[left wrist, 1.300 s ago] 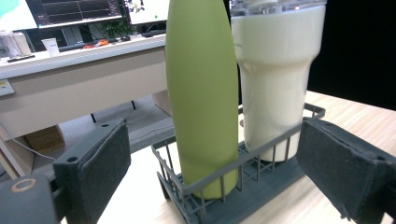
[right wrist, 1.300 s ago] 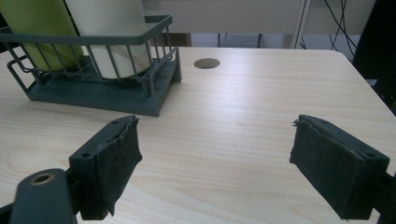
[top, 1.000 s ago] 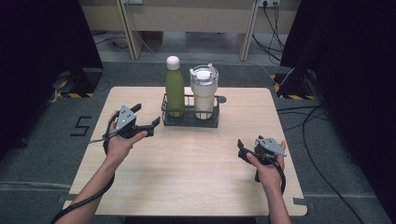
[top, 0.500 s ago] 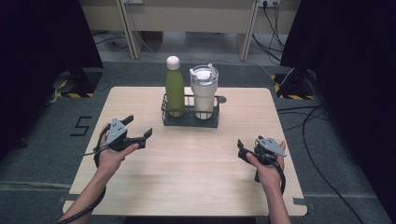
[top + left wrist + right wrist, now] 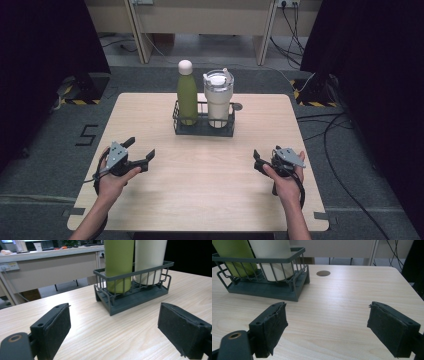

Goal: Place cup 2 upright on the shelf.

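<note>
A light wooden table point(image 5: 200, 190) with a pale grain stands on grey carpet in a dim room, black curtains to either side and beige desks with trailing cables along the far wall. A small round metal insert point(image 5: 323, 273) sits in the tabletop near the far edge. At the far middle of the table, a dark grey wire basket point(image 5: 203, 127) holds 2 drinks containers upright, side by side: a slim olive-green metal bottle point(image 5: 187, 97) with a cream cap, and beside it a cream insulated tumbler point(image 5: 218, 100) with a clear lid. A person's forearms enter from the near edge. The left claw point(image 5: 142, 152) hovers low over the table's near left part, pointing toward the basket; its jaws have just been closing a little, yet stand apart with nothing between them. The right claw point(image 5: 256, 160) rests at the near right, its jaws also spread on bare wood. Both claws are well apart from the basket, with open tabletop between. A painted 5 marks the floor at left.
</note>
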Demonstrator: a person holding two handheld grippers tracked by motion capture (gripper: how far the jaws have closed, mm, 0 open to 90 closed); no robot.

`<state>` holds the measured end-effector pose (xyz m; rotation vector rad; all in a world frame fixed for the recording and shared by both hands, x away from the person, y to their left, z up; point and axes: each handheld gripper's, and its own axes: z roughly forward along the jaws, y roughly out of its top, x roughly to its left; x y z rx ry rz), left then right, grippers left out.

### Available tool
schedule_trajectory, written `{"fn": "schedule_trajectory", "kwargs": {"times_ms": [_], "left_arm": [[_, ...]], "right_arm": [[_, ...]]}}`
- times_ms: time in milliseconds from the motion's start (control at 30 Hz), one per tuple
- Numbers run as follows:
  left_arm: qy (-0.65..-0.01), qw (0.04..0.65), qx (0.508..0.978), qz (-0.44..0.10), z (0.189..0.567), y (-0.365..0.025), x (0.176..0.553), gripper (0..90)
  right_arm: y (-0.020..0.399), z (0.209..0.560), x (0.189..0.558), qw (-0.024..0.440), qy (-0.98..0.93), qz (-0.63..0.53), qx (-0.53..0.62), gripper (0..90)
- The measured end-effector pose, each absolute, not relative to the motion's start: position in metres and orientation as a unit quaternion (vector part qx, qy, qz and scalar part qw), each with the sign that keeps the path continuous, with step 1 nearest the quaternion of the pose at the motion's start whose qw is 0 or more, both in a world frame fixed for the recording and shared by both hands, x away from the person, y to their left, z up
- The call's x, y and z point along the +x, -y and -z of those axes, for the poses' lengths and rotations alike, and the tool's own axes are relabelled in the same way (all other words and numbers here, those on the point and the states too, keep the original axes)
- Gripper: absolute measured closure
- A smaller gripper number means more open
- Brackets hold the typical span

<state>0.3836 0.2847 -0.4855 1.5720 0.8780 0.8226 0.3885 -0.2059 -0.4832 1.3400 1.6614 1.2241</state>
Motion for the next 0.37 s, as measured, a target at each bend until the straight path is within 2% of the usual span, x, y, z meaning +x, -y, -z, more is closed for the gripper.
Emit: {"fn": "schedule_trajectory", "kwargs": {"times_ms": [367], "left_arm": [[-0.37,0.546,0.665,-0.349,0.4892,-0.2853,0.3784,11.4]], "right_arm": [[0.2062,0.4825,0.3884,0.335,-0.637,-0.47,0.511,14.9]]}}
